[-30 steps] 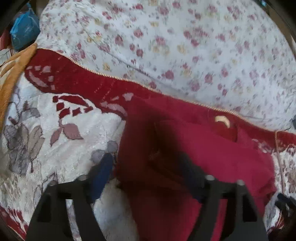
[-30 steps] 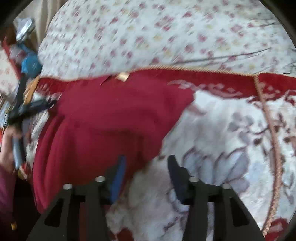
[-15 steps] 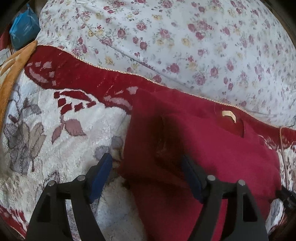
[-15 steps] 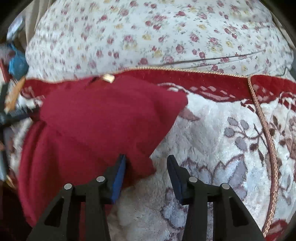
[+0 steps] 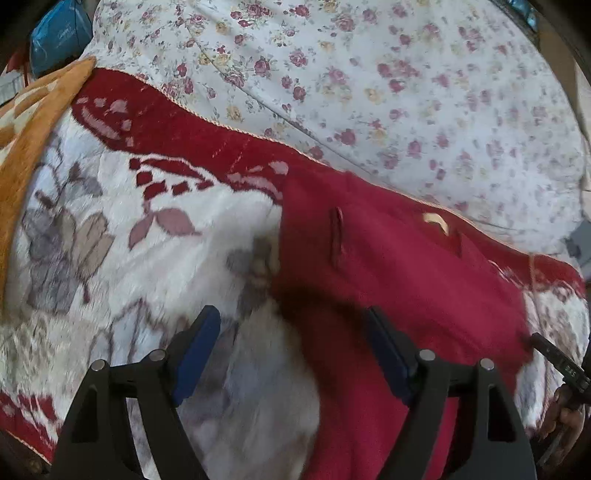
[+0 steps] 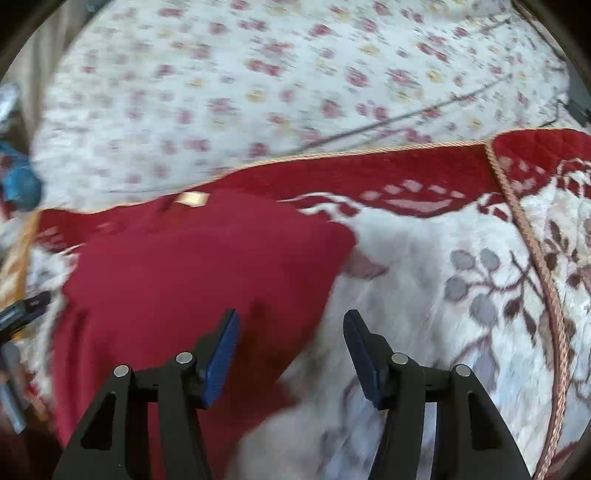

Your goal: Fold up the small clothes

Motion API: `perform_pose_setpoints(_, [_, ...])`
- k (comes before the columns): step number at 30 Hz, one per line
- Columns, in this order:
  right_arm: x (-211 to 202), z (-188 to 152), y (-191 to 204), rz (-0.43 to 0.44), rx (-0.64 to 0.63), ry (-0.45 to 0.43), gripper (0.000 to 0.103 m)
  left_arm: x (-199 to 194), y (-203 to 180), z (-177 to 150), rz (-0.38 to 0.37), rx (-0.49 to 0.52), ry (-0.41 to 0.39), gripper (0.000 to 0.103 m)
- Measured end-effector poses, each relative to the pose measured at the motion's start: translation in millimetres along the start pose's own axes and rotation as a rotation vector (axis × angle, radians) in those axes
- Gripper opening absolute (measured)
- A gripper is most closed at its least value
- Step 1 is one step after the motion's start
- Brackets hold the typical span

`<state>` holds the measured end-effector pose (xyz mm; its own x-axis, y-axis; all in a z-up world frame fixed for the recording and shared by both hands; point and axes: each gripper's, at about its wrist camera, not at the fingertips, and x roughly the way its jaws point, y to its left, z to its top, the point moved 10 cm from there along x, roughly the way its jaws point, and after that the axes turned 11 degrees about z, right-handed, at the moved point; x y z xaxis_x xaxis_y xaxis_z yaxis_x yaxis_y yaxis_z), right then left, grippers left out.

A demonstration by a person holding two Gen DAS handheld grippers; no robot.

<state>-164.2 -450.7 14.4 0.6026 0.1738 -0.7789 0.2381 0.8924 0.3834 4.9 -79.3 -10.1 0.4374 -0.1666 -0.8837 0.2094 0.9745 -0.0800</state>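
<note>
A dark red garment (image 5: pixel 406 288) with a tan neck label (image 5: pixel 436 221) lies folded on the plush blanket. My left gripper (image 5: pixel 295 350) hovers over its left edge. The jaws are opening, the cloth's edge lies between them, and the pads do not press on it. In the right wrist view the same garment (image 6: pixel 192 280) fills the lower left, with its label (image 6: pixel 192 198) at the top. My right gripper (image 6: pixel 291 350) straddles its right edge with its jaws opening and its pads off the cloth. Each gripper shows at the edge of the other's view: the right gripper (image 5: pixel 561 365) and the left gripper (image 6: pixel 22 310).
The red and white floral blanket (image 5: pixel 110 240) has a corded border (image 6: pixel 528 236). A rose-print sheet (image 5: pixel 406 92) covers the bed beyond it. An orange blanket (image 5: pixel 29 129) and a blue bag (image 5: pixel 55 33) sit at the far left. A hand (image 5: pixel 565 413) holds the right gripper.
My left gripper slid left, so the garment's edge now sits nearer its right finger. Both pairs of jaws have spread wider. The garment's right corner has settled flat on the blanket.
</note>
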Motion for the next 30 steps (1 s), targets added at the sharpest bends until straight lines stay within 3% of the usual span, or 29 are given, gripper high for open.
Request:
perform_pose_setpoints(2, [-11.8, -17.1, 13.1, 0.02, -0.034, 0.005, 0.076, -2.4, 3.3, -11.8, -0.013, 0.0, 0.01, 0.08])
perform_pose_setpoints(7, [-11.6, -56.6, 26.4, 0.083, -0.035, 0.051, 0.076, -4.9, 10.1, -34.3, -0.017, -0.012, 0.054, 0.08])
perform_pose_setpoints(12, [4.7, -57.8, 21.0, 0.068, -0.011, 0.045, 0.076, -20.6, 8.3, -56.6, -0.066, -0.039, 0.05, 0.08])
perform_pose_setpoints(19, [22.4, -51.4, 21.3, 0.023, -0.035, 0.001, 0.078, -16.5, 13.4, -90.9, -0.008, 0.016, 0.077, 0.08])
perform_pose_setpoints(21, [24.3, -44.9, 18.2, -0.034, -0.063, -0.025, 0.063, -19.6, 14.1, -92.0, -0.019, 0.007, 0.07, 0.08])
perform_pose_setpoints(23, [22.4, -39.1, 12.3, -0.092, -0.098, -0.052, 0.015, -21.2, 17.2, -93.7, -0.03, -0.015, 0.07, 0.08])
perform_pose_setpoints(25, [18.6, -37.4, 7.1, -0.059, -0.063, -0.046, 0.014, -23.3, 19.7, -97.0, -0.042, -0.038, 0.08, 0.08])
perform_pose_setpoints(30, [-11.2, -24.3, -12.9, -0.11, -0.051, -0.087, 0.012, -40.5, 26.9, -109.3, -0.047, -0.036, 0.06, 0.08])
